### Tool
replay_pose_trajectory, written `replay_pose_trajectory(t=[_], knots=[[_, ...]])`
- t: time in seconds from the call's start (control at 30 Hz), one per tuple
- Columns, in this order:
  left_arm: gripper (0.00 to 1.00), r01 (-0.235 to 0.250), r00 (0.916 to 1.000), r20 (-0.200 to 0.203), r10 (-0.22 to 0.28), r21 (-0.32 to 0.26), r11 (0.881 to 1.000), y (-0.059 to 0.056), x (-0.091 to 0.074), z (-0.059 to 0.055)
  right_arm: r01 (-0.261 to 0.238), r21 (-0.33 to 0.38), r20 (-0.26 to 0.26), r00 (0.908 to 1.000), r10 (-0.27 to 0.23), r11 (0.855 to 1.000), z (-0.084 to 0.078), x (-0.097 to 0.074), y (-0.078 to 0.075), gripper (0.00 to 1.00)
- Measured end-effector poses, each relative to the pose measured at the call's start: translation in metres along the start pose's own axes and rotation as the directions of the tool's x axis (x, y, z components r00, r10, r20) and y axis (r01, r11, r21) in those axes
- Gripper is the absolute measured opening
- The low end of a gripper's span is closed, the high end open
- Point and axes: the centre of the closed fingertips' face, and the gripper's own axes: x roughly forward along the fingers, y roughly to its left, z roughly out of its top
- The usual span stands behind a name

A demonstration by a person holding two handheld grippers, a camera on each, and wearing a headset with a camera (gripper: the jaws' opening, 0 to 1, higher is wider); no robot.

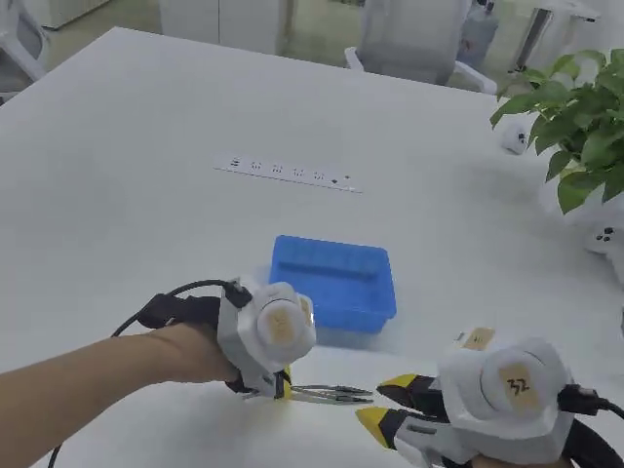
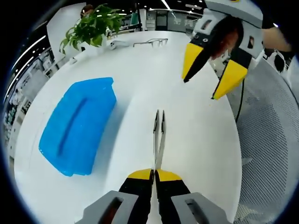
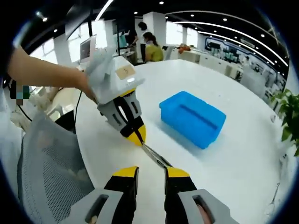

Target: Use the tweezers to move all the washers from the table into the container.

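Apparently early: left gripper [image 2: 155, 173] clamps the tweezers [image 2: 159, 133] beside the blue container [image 2: 77, 126]; right gripper [image 3: 150, 173] gapes empty; washers too small to tell.

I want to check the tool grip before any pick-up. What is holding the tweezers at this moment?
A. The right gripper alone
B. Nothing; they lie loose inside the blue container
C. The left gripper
C: in the left gripper view, the left gripper has its yellow-tipped jaws shut on the tweezers. The right gripper is open and apart from them, and the blue container sits off to the side.
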Motion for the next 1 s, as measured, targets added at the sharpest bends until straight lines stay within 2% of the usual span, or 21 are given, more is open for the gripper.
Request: replay_pose_trajectory(t=[0.1,0.23,0.33,0.4,0.43,0.47,0.5,0.53,0.57,0.6,0.63,0.67,0.7,0.73,0.77,0.83,0.93,0.97,1.0], knots=[[0.03,-0.001,1.0000,-0.009,0.001,0.002,1.000,-0.002,0.000,0.000,0.057,0.058,0.035,0.9976,-0.059,0.997,0.000,-0.017,-0.002,0.25],[0.08,-0.042,0.9977,-0.052,0.043,0.014,0.999,0.000,-0.003,-0.004,0.090,0.101,0.080,0.9919,-0.098,0.991,0.003,-0.033,0.000,0.30],[0.12,-0.059,0.9952,-0.081,0.055,-0.040,0.997,0.000,-0.009,-0.014,0.118,0.124,0.110,0.9851,-0.132,0.985,0.005,-0.040,-0.001,0.37],[0.14,-0.078,0.9961,-0.048,0.074,-0.105,0.991,0.001,-0.015,-0.016,0.111,0.139,0.118,0.9847,-0.127,0.984,0.004,-0.041,0.000,0.37],[0.17,-0.100,0.9949,-0.027,0.097,-0.152,0.983,0.001,-0.021,-0.016,0.111,0.142,0.121,0.9843,-0.128,0.984,0.003,-0.041,0.000,0.38],[0.20,-0.101,0.9948,-0.010,0.101,-0.179,0.979,0.000,-0.026,-0.016,0.115,0.142,0.122,0.9835,-0.133,0.983,0.003,-0.041,0.001,0.39],[0.21,-0.104,0.9934,0.024,0.112,-0.231,0.967,-0.002,-0.034,-0.015,0.120,0.142,0.123,0.9827,-0.138,0.983,0.002,-0.041,0.000,0.40],[0.24,-0.109,0.9918,0.037,0.122,-0.250,0.962,-0.002,-0.038,-0.014,0.124,0.148,0.129,0.9812,-0.143,0.981,0.002,-0.042,-0.001,0.42],[0.30,-0.130,0.9836,0.080,0.162,-0.307,0.943,0.000,-0.048,-0.011,0.126,0.157,0.138,0.9792,-0.148,0.979,0.003,-0.043,-0.002,0.44],[0.32,-0.125,0.9792,0.108,0.172,-0.343,0.931,-0.001,-0.055,-0.009,0.127,0.174,0.148,0.9770,-0.154,0.976,0.004,-0.044,-0.003,0.47],[0.32,-0.114,0.9729,0.141,0.183,-0.399,0.910,-0.004,-0.065,-0.008,0.121,0.181,0.149,0.9775,-0.149,0.976,0.003,-0.044,-0.002,0.49],[0.31,-0.110,0.9638,0.174,0.202,-0.430,0.896,-0.005,-0.073,-0.006,0.116,0.186,0.149,0.9782,-0.144,0.976,0.003,-0.045,-0.002,0.49],[0.32,-0.101,0.9478,0.220,0.231,-0.478,0.872,-0.007,-0.085,-0.003,0.127,0.188,0.156,0.9753,-0.157,0.974,0.002,-0.046,-0.003,0.49],[0.33,-0.092,0.9397,0.239,0.245,-0.513,0.853,-0.010,-0.093,-0.003,0.134,0.187,0.161,0.9731,-0.165,0.973,0.002,-0.047,-0.004,0.52],[0.36,-0.082,0.9226,0.275,0.271,-0.546,0.834,-0.014,-0.104,-0.001,0.136,0.191,0.164,0.9720,-0.168,0.972,0.001,-0.049,-0.006,0.54],[0.42,-0.078,0.8961,0.316,0.311,-0.578,0.812,-0.022,-0.120,0.001,0.133,0.219,0.173,0.9695,-0.173,0.967,0.001,-0.051,-0.007,0.61],[0.56,-0.121,0.8653,0.325,0.382,-0.604,0.788,-0.030,-0.139,-0.001,0.139,0.245,0.194,0.9627,-0.188,0.960,0.001,-0.054,-0.011,0.71],[0.59,-0.130,0.8598,0.323,0.396,-0.611,0.781,-0.032,-0.143,-0.002,0.155,0.249,0.200,0.9576,-0.207,0.956,0.000,-0.056,-0.013,0.74],[0.61,-0.151,0.8449,0.325,0.425,-0.618,0.772,-0.034,-0.149,-0.002,0.169,0.247,0.202,0.9542,-0.221,0.954,-0.001,-0.057,-0.015,0.80]])
